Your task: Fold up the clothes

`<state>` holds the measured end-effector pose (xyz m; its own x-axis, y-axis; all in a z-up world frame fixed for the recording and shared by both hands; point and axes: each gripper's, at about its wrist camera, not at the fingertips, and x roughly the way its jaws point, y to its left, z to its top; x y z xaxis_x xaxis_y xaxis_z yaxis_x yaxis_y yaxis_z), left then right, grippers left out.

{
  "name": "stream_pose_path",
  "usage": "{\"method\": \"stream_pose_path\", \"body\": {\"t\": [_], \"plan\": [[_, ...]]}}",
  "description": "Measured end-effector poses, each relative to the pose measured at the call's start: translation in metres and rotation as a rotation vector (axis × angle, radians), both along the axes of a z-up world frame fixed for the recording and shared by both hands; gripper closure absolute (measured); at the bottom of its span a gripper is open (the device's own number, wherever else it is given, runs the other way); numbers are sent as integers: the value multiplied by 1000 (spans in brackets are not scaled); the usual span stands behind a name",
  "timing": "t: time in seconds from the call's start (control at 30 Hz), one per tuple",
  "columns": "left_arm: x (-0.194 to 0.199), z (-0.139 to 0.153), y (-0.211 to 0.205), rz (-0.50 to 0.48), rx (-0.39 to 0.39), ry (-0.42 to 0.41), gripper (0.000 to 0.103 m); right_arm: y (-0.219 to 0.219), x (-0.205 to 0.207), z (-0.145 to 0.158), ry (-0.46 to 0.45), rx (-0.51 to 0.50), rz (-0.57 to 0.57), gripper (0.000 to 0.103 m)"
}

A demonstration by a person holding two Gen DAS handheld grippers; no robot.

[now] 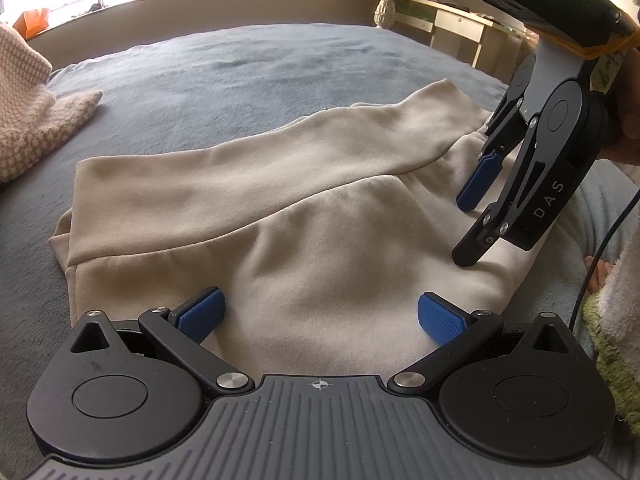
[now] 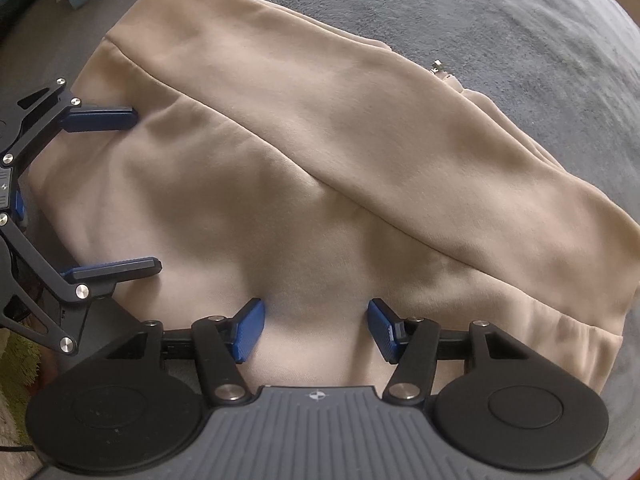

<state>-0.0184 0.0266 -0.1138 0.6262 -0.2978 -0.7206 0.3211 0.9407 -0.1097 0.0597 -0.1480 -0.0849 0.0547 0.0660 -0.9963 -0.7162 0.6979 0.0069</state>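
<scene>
The cream sweatshirt (image 1: pixel 304 216) lies on the grey-blue bedspread (image 1: pixel 248 64), already gathered into a rough oblong, with one long panel (a sleeve, most likely) laid slantwise over the body so that its edge makes a straight diagonal line across the cloth. By my judgement a fold is partly made: the garment is narrower than it would be spread out, yet not a finished bundle. Whether the slanted panel has just been laid or is about to be taken up again the pictures do not settle. Any further fold would call for a pinch through a thick doubled edge. The cloth looks a soft, heavy fleece, matte, with shallow rounded rumples rather than sharp creases; a small metal fitting (image 2: pixel 438 67) shows at its far edge. The left gripper (image 1: pixel 320 316) rests low over the near hem with its ribbed blue pads spread wide and nothing between them. The right gripper (image 2: pixel 316 326) likewise stands parted and empty, fingertips pointing down upon the cloth. A chunky pink-and-white knit (image 1: pixel 28 112) lies well apart on the bedspread, and a pale wooden desk (image 1: pixel 452 24) stands beyond.
</scene>
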Motion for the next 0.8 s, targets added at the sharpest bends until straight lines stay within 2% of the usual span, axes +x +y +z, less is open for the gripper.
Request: {"method": "stream_pose_path", "body": {"t": [0.43,0.63,0.8], "plan": [[3,14,5,4,-10,-50,0,3,-3,10,2,2,-13,45],[11,0,2,5,9,-3,0,4,1,10,3,6,-16,45],[10,-1,5,9,-6,-8,0,5,8,4,7,9,-18,45]]}}
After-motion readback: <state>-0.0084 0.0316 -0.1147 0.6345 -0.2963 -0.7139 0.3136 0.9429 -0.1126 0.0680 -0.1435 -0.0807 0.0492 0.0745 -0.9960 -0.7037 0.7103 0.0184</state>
